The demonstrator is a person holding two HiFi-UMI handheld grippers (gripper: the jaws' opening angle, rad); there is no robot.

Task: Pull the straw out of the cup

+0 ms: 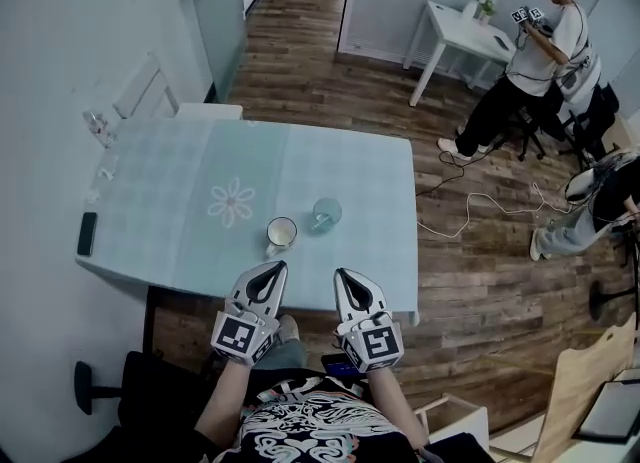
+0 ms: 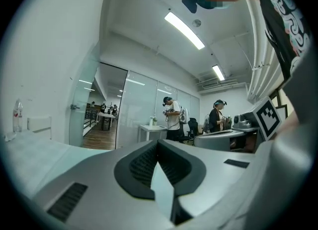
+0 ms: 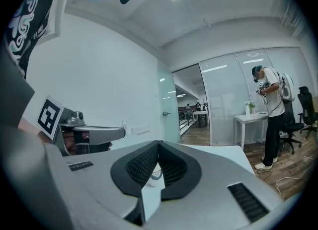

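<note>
Cup (image 1: pixel 281 234), white with a handle, stands on the pale counter (image 1: pixel 170 171) near its front edge; whether a straw sits in it is too small to tell. Well left of the cup a dark phone (image 1: pixel 87 233) lies by the counter's edge. Just left of the cup is a printed flower (image 1: pixel 232 201). Just right of the cup, apart from it, stands a clear glass (image 1: pixel 326 214). In front of the cup, over the counter's near edge, the left gripper (image 1: pixel 277 266) has its fingers closed tip to tip, holding nothing. The right gripper (image 1: pixel 341 274) is beside it, its fingers likewise together and empty.
</note>
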